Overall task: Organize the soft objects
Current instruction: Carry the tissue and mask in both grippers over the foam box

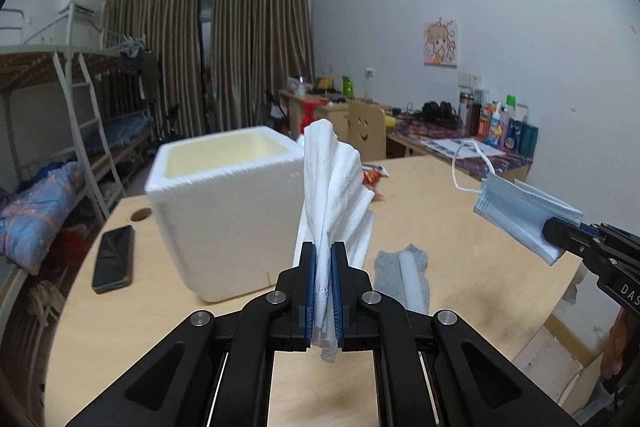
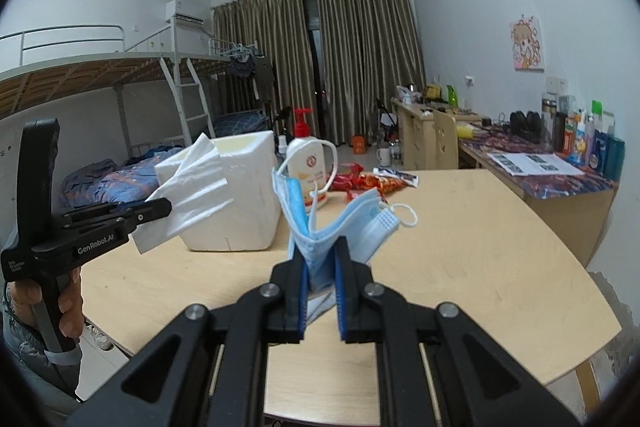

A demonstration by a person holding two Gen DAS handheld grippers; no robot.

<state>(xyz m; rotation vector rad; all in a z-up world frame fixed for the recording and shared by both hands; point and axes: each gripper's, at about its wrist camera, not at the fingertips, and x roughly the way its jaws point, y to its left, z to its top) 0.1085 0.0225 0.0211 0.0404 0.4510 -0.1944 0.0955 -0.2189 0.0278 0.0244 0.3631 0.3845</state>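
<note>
A white tissue (image 1: 334,187) is clamped between the blue pads of the left hand-held gripper (image 1: 323,259) and is held upright above the table (image 1: 460,227), fanned out at its top. It is seen just right of a white foam box (image 1: 224,215), which stands open on the table. A blue mask (image 2: 340,223) is pinched in the right hand-held gripper (image 2: 322,259), folded, with its white ear loops hanging loose; it is held in the air over the table, well apart from the tissue. A grey sock (image 1: 404,275) is laid flat on the table beside the left hand-held gripper. A dark phone (image 1: 114,259) is placed left of the box. A pump bottle (image 2: 306,167) and red snack packets (image 2: 360,181) are seen behind the mask.
</note>
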